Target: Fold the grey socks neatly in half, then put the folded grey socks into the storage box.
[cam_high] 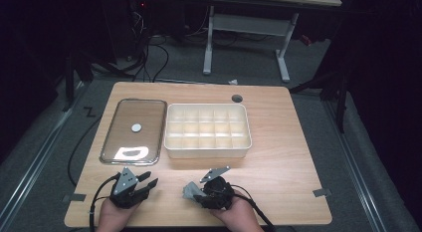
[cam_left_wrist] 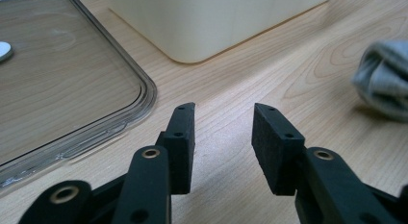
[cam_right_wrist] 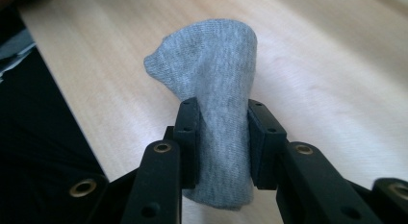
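Nearest the person, the right gripper (cam_right_wrist: 219, 142) is clamped on a rolled grey sock (cam_right_wrist: 214, 99), held just above the counter (cam_high: 278, 157) near its front edge. Beside it the left gripper (cam_left_wrist: 223, 137) stands with jaws apart around nothing. Farther back lie a clear lid (cam_high: 133, 130) and a cream divided box (cam_high: 206, 148), side by side.

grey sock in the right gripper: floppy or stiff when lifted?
Probably floppy: the grey sock is knit cloth, pinched narrow between the right gripper pads. Likely light and unlikely to slip or roll, since the bunched fabric looks soft and grippy.
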### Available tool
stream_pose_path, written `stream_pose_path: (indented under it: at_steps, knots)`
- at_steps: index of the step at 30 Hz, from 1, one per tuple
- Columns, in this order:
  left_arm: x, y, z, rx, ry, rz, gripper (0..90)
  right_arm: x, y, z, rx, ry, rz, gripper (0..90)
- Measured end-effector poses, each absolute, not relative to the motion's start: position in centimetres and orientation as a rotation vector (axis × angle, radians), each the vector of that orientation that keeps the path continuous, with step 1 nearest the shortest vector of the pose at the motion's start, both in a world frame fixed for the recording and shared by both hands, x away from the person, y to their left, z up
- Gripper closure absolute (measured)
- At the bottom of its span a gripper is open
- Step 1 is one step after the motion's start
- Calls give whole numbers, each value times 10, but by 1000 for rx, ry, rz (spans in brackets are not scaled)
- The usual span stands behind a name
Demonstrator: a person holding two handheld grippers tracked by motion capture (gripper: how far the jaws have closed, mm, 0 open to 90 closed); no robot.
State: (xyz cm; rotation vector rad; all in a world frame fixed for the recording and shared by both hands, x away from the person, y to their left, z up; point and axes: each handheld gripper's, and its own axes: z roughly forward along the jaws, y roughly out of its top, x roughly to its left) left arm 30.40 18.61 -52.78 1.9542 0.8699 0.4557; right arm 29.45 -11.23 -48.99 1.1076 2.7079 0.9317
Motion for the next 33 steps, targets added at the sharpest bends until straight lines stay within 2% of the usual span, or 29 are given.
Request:
stream_pose_path:
  at_steps: [17,28,33]
  knots:
    - [306,184,-528,1942,883,414,505,314,-175,-461,1333,2493,754,703]
    - [304,186,-527,1922,880,387,438,321,-202,-438,1372,2440,757,703]
    - [300,185,-525,1944,866,416,422,331,-208,-424,1383,2430,729,702]
